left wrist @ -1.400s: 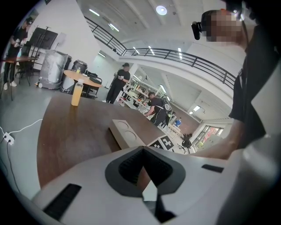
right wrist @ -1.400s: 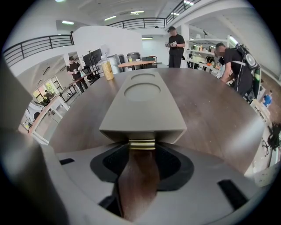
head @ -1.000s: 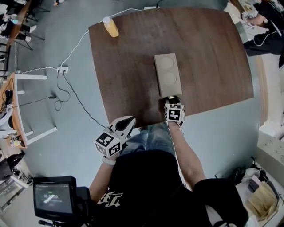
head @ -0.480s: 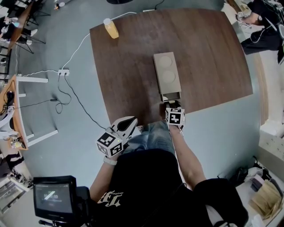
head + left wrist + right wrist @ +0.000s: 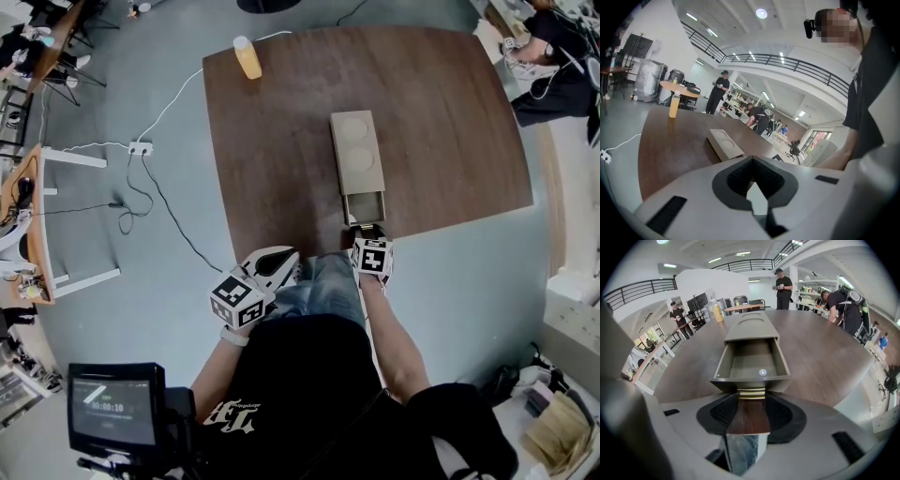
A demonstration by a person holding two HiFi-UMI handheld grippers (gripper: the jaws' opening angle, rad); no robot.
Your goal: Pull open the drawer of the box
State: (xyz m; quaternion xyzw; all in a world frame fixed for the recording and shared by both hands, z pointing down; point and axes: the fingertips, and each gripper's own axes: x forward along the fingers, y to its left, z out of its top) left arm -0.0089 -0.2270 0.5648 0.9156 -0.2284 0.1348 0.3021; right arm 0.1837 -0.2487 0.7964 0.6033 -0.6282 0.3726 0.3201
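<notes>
Jaws on the left gripper (image 5: 753, 180) are pressed together on nothing, and it hovers off the near edge of the bench (image 5: 281, 141). On the right gripper (image 5: 751, 401) they pinch the handle (image 5: 751, 393) of the drawer (image 5: 752, 364), which stands partly out of the box (image 5: 751, 326). Nothing braces the box, so further pulling may drag it, or the drawer, over the edge.

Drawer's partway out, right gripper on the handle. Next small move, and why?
Probably a short, straight pull toward the person: the right gripper is clamped on the brass handle, and the drawer is only partly out of the box.
</notes>
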